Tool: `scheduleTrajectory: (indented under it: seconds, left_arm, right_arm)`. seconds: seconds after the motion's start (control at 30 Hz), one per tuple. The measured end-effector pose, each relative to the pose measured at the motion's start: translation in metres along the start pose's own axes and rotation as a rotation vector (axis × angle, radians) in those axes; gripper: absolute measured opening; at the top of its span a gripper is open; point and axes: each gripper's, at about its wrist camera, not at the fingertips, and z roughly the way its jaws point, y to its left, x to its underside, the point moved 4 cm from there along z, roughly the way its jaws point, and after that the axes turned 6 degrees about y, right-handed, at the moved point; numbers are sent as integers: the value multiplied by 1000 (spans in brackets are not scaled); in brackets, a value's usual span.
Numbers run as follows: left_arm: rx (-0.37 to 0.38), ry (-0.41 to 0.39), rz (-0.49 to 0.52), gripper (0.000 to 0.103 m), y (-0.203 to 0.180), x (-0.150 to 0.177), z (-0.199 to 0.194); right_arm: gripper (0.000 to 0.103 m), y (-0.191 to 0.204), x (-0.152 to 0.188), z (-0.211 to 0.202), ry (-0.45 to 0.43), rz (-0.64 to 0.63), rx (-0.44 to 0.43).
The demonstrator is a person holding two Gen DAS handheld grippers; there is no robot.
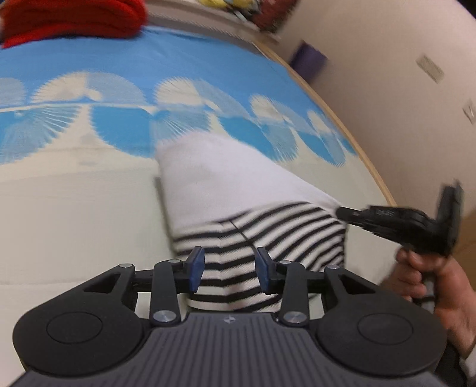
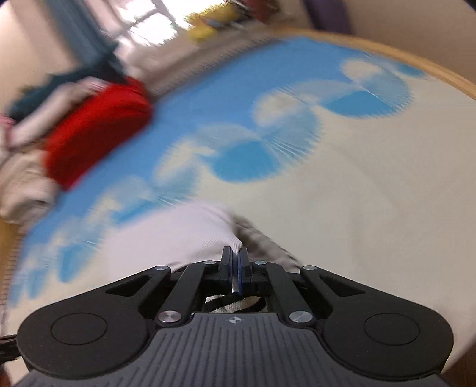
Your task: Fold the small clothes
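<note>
L tongs [image 1: 230, 269]: blue pads apart, nothing pinched, hovering over the striped end of the small garment [image 1: 238, 190]. R tongs [image 2: 235, 262]: pads pressed together, nipping the garment's white edge; in the L view they reach in from 3 o'clock, gripped by a hand [image 1: 431, 274]. Garment, white w/ black-and-white stripes, lies on the blue-and-cream cloth [image 1: 89, 184] over the desk [image 1: 372, 166]. Red folded item [image 1: 71, 20] at 11 o'clock, well apart.
</note>
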Motion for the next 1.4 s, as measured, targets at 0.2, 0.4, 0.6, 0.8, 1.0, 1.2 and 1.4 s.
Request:
scheduleTrajectory:
  seconds: [0.2, 0.4, 0.6, 0.8, 1.0, 1.2, 1.4]
  left_arm:
    - [-149, 233, 139, 51, -23, 27, 74]
    - [-187, 304, 156, 52, -20, 36, 84]
    - [-99, 281, 22, 75, 17, -6, 55]
    - [16, 128, -335, 79, 93, -47, 56]
    - [85, 149, -483, 89, 113, -56, 100]
    - [164, 133, -541, 91, 104, -54, 133]
    - [142, 101, -440, 41, 96, -59, 117]
  right_arm:
    - [2, 6, 9, 31, 100, -130, 87]
    - [2, 15, 24, 63, 181, -241, 160]
    - [3, 22, 22, 67, 177, -284, 159]
    - [40, 19, 5, 32, 39, -180, -11]
    - [53, 14, 18, 65, 220, -197, -1]
    - [30, 11, 23, 77, 275, -187, -4]
    - [9, 32, 27, 73, 250, -247, 8]
